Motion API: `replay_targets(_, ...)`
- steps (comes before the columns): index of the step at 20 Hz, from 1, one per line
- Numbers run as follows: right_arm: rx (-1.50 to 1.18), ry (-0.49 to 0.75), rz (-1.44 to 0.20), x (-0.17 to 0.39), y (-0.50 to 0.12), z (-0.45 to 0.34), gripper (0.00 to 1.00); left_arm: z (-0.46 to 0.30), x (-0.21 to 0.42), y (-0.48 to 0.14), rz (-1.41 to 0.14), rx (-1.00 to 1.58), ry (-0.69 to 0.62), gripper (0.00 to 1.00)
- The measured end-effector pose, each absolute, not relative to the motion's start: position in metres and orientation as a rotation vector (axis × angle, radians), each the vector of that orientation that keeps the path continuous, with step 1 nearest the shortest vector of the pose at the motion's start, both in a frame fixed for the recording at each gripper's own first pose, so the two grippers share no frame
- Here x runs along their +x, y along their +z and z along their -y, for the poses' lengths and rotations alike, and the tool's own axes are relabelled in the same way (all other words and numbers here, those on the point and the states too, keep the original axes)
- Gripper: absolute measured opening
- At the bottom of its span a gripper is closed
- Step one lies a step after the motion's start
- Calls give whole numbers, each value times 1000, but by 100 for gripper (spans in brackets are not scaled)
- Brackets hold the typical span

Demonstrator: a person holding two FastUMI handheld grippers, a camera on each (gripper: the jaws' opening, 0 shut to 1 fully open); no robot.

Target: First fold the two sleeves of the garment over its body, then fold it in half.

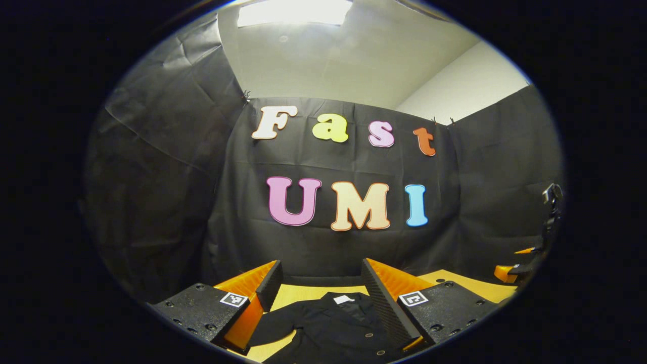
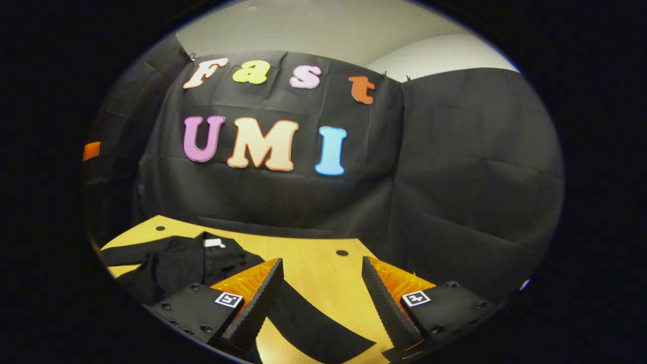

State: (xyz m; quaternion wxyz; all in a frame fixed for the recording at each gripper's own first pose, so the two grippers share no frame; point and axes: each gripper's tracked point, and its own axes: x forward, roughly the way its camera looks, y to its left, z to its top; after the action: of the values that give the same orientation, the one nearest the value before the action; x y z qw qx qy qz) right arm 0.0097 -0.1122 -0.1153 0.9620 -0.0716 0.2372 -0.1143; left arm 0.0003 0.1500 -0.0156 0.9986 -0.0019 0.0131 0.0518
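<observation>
Black garment (image 1: 331,328) lay flat on the wooden table (image 2: 313,265), sleeves not yet folded.
Its collar lay just ahead of your left gripper (image 1: 323,296); one sleeve (image 2: 323,328) ran between the fingers of your right gripper (image 2: 323,298). Both stood wide, holding nothing.

- I see a light wooden table (image 2: 313,263) with small dark holes in its top.
- A black garment (image 1: 328,323) lies flat on the table, one sleeve (image 2: 323,328) stretched out from its body.
</observation>
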Motion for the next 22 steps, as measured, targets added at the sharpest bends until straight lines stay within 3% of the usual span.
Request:
replay_targets(10,-35,-258,-1026,-63,-268,182,100,-124,-3,-25,-61,27,117,92)
replay_targets(19,58,-194,-1226,-83,-331,185,99,-99,-3,-34,-92,46,153,92)
replay_targets(22,49,-140,-1221,-72,-335,183,89,-91,0,-39,-108,35,168,92)
